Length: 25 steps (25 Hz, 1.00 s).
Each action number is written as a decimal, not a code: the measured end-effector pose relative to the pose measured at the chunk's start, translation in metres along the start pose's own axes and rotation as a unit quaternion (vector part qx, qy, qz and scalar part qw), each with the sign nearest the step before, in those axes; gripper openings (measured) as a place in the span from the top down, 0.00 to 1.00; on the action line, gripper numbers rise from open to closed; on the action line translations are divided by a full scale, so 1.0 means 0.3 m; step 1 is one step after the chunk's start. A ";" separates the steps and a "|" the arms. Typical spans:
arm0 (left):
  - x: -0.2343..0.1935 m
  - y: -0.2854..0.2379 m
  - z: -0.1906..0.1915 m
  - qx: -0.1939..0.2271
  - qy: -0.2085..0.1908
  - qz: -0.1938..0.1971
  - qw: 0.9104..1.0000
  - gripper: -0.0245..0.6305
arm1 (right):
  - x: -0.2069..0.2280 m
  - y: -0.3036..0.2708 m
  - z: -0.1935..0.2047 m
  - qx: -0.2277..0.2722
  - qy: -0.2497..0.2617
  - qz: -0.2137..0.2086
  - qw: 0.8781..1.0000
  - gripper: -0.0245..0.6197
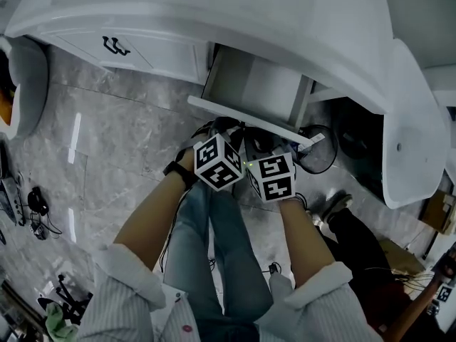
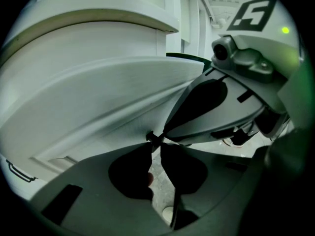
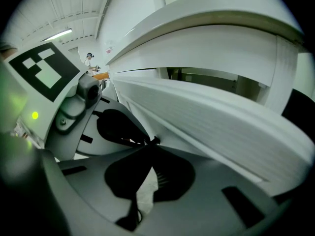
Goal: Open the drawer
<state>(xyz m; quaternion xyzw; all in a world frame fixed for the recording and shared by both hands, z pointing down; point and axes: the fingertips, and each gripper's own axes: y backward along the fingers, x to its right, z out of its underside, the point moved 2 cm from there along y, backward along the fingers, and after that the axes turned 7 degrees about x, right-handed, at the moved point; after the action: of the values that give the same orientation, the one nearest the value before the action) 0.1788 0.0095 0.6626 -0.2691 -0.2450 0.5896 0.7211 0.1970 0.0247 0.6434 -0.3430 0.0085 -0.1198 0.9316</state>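
Pinching one handle [image 2: 152, 136] on one open drawer [image 1: 242, 117], fingers closed: left gripper [image 2: 157, 142] and right gripper [image 3: 151, 144].

The desk [image 1: 285, 20] top is glossy white with soft highlights, the drawer [image 1: 253, 84] a duller satin white (a fine brushed grain shows on its front), the floor [image 1: 107, 134] polished grey stone-look tile, and the left gripper [image 2: 156, 140] and right gripper [image 3: 150, 142] matt grey plastic.
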 end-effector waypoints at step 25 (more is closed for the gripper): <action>0.009 0.071 0.074 0.012 0.116 -0.022 0.993 0.91 | -0.083 -0.006 0.054 -0.023 -0.059 -0.020 0.998 0.95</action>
<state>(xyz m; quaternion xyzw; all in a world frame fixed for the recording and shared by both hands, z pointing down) 0.1492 0.0178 0.6645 -0.3216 -0.1589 0.5412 0.7605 0.1740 0.0394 0.6553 -0.3713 -0.0508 -0.1180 0.9196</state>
